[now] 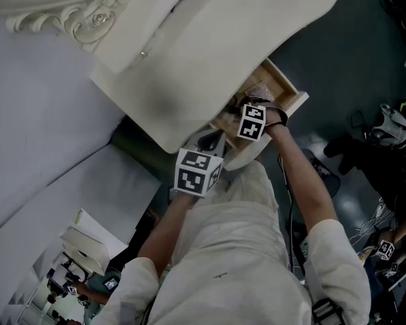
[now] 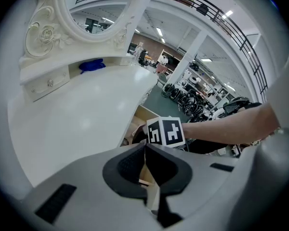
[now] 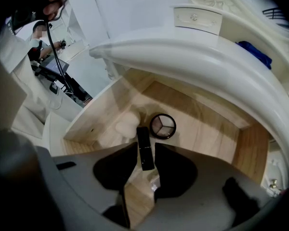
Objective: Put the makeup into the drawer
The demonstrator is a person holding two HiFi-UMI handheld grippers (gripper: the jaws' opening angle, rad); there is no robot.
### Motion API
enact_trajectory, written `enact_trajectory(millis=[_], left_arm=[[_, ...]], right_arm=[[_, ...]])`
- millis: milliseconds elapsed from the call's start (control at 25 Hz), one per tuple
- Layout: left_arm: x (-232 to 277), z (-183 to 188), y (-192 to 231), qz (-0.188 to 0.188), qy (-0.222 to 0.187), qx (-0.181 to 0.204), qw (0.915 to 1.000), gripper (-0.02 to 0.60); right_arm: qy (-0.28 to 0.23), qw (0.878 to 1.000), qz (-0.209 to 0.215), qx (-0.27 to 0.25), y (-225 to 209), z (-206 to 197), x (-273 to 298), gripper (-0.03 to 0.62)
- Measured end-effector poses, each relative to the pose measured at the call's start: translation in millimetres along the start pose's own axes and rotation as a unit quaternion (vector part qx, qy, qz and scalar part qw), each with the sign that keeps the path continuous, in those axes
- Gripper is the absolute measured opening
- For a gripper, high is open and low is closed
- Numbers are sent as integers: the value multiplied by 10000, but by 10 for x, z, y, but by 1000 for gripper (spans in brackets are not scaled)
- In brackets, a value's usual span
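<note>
Right forearm reaches out over the open drawer under the desk, wrist bent so the right gripper points steeply down into it. Its jaws stand part open around a black makeup tube, which lies flat on the wooden drawer floor, not clamped. Just beyond the tube: a round compact and a pale puff. Left gripper hangs tilted down near the desk's front edge, jaws closed together, nothing between them.
</note>
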State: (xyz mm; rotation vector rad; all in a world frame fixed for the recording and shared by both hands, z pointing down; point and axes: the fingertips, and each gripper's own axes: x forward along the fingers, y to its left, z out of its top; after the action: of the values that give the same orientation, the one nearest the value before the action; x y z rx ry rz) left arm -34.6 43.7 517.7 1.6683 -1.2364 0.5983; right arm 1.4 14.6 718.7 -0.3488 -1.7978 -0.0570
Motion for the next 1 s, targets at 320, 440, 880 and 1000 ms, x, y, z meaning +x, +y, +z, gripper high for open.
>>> enact_trajectory(millis=[320, 440, 880, 1000], left_arm=[[-65, 67, -5, -14, -123, 114, 9999, 11], [-117, 132, -46, -59, -211, 215, 9995, 11], [-455, 380, -345, -344, -600, 763, 9947, 11], [-569, 403, -457, -443, -704, 909, 9924, 11]], right_arm=[[-403, 9977, -429, 331, -80, 36, -395, 87], [-645, 9933, -622, 732, -100, 51, -675, 58], [-2328, 9344, -1267, 2380, 102, 327, -2025, 12], [-2807, 9082, -1625, 2645, 210, 401, -2399, 12]])
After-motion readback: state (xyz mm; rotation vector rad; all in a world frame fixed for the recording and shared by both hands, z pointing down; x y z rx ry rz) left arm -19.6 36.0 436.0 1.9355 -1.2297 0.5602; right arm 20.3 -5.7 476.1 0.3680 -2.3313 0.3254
